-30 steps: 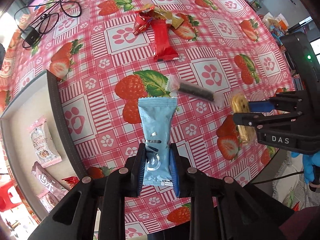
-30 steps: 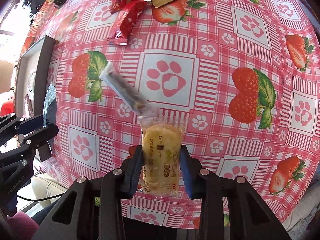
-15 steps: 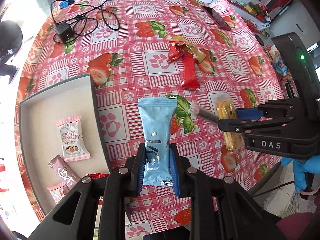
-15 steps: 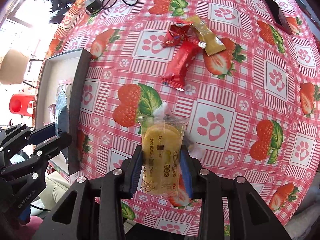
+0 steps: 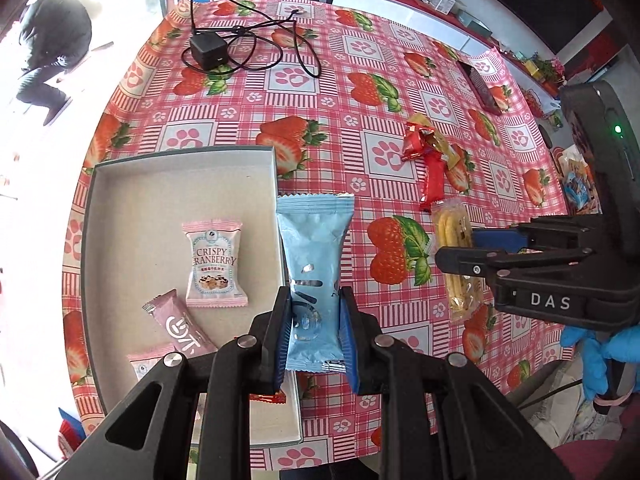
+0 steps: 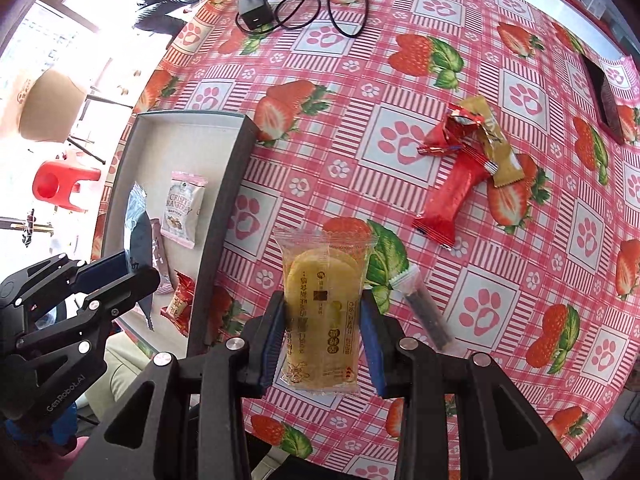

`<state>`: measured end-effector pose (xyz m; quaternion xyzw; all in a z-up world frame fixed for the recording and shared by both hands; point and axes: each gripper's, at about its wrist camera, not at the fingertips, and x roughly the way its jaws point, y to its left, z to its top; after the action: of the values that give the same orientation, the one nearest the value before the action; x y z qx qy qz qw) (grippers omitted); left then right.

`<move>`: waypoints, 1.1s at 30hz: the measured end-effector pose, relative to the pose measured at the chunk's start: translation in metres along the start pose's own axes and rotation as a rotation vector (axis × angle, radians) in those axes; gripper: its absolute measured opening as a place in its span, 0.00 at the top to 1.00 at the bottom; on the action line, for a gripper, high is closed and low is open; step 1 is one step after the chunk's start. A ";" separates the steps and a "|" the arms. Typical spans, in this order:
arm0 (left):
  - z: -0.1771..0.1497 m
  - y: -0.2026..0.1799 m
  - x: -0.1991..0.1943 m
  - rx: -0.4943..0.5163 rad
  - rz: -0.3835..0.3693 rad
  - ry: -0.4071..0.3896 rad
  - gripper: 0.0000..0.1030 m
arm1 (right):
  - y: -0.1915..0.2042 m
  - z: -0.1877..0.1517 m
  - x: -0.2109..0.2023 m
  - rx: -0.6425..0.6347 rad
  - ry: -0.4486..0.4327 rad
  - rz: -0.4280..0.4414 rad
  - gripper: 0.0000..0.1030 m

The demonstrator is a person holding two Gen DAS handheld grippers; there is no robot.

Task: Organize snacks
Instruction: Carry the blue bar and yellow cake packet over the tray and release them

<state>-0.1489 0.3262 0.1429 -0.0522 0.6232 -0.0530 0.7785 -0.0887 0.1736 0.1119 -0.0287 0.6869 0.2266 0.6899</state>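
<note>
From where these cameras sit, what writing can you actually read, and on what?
"CRISPY CRANBERRY": pink and white packet in the tray.
"DAS": side of the right gripper.
"GenRobot.AI": side of the left gripper.
Large white logo on the mauve bar: stylised, not readable.
Print on the clear cracker packet: too small to read.
Light blue packet: silver marks, unreadable.

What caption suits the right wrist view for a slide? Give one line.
Right gripper clamps a clear packet of yellow biscuits above the strawberry-print tablecloth, near the grey tray.
</note>
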 end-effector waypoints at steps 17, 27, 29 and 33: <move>-0.012 0.073 -0.016 -0.161 0.033 -0.032 0.76 | 0.072 0.035 0.013 -0.128 0.010 0.040 0.64; -0.032 0.125 -0.007 -0.279 0.067 0.010 0.76 | 0.111 0.052 0.030 -0.169 0.039 0.076 0.64; -0.035 0.129 -0.005 -0.283 0.075 0.020 0.76 | 0.118 0.054 0.036 -0.179 0.050 0.077 0.64; -0.035 0.134 0.002 -0.285 0.079 0.039 0.76 | 0.129 0.060 0.049 -0.191 0.073 0.072 0.64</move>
<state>-0.1800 0.4576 0.1141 -0.1368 0.6409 0.0657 0.7525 -0.0804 0.3235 0.1035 -0.0778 0.6874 0.3145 0.6500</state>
